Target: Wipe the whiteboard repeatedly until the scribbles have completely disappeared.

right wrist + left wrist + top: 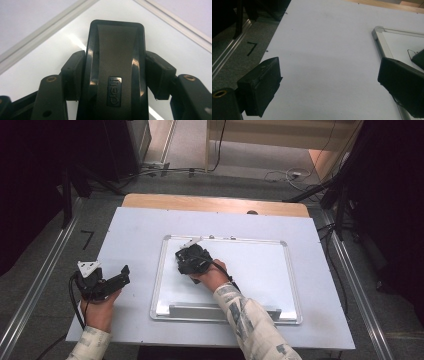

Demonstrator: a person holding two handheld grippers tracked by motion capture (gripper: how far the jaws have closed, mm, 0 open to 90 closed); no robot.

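Note:
A whiteboard (260,270) with a silver frame lies flat on the table. My right gripper (189,256) is over its upper left part, shut on a black board eraser (115,65) whose top bears a raised brand mark. The eraser sits between both pads and rests on the white surface near the board's corner (112,5). My left gripper (122,275) rests on the table left of the board, jaws wide apart with nothing between them. In the left gripper view its gripper (329,82) looks over bare table, with the whiteboard's corner (378,32) to the right.
The white tabletop (135,235) has bare room on all sides of the board. A pen tray (220,311) runs along the board's near edge. Floor rails (45,275) and cables flank the table; a wooden strip (215,202) borders the far edge.

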